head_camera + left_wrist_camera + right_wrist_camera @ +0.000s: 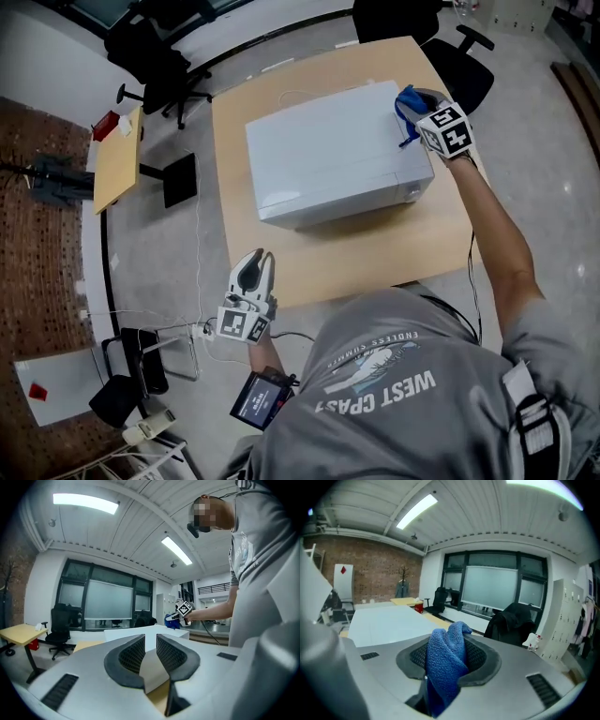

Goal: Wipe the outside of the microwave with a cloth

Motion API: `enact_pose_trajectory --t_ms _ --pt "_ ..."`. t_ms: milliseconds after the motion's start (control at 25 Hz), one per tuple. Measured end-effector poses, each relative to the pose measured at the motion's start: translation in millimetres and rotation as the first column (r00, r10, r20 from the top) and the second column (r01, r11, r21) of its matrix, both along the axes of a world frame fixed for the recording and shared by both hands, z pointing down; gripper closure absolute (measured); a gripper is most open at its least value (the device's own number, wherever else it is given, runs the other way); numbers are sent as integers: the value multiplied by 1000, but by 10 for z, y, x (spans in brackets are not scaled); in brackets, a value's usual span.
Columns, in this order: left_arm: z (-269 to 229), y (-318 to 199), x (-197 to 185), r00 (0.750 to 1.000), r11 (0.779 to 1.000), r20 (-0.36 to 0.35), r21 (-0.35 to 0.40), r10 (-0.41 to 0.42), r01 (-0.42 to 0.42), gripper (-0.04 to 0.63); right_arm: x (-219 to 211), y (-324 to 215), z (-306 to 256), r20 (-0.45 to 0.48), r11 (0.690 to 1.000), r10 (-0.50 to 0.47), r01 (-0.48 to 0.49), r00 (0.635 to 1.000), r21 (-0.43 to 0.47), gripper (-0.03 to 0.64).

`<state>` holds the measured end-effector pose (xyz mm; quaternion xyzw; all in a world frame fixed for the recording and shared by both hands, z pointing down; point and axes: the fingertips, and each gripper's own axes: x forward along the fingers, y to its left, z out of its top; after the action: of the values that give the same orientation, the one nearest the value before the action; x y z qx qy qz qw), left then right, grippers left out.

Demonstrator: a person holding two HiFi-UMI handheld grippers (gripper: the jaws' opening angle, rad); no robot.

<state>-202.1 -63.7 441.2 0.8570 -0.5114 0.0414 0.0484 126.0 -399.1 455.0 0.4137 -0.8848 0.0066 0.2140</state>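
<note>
A white microwave (328, 159) stands on the wooden table (375, 253). At the microwave's far right top corner, my right gripper (403, 97) is shut on a bunched blue cloth (407, 117). In the right gripper view the cloth (447, 667) fills the gap between the pads and hangs toward the camera, with the microwave's top (384, 620) to the left. My left gripper (255, 264) hovers off the table's near left edge, away from the microwave. Its jaws (150, 639) show a narrow gap with nothing between them; beyond them I see the microwave (117, 633) and the right gripper (177, 618).
Black office chairs (155, 56) stand beyond the table's far left corner, another (459, 56) behind it. A small side table (117, 159) with a red item stands to the left. Cables and a power strip (202, 330) lie on the floor near my left gripper.
</note>
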Motion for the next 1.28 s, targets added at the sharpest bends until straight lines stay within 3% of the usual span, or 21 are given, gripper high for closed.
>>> enact_pose_trajectory --t_ms 120,360,520,720,920,1280 --pt "1 -87 4 999 999 7 2 -44 44 508 -192 -27 342 -125 994 -109 105 986 -41 480" --pt "-2 -216 18 997 997 22 0 -80 80 508 -518 10 530 -256 973 -230 223 939 -60 480" --pt "116 -268 -63 998 998 17 -26 -63 63 508 -818 45 585 -224 948 -307 276 925 -158 480" --pt "128 -386 -282 1000 1000 6 -24 -11 11 508 -1343 96 596 -220 935 -334 293 917 -200 480" --pt "111 -426 -620 1000 1000 -6 -8 24 -24 508 -2236 330 618 -192 902 -410 366 892 -229 480" --pt "184 -343 -1297 999 999 -31 -10 34 -34 508 -3593 538 593 -182 870 -469 416 864 -265 480"
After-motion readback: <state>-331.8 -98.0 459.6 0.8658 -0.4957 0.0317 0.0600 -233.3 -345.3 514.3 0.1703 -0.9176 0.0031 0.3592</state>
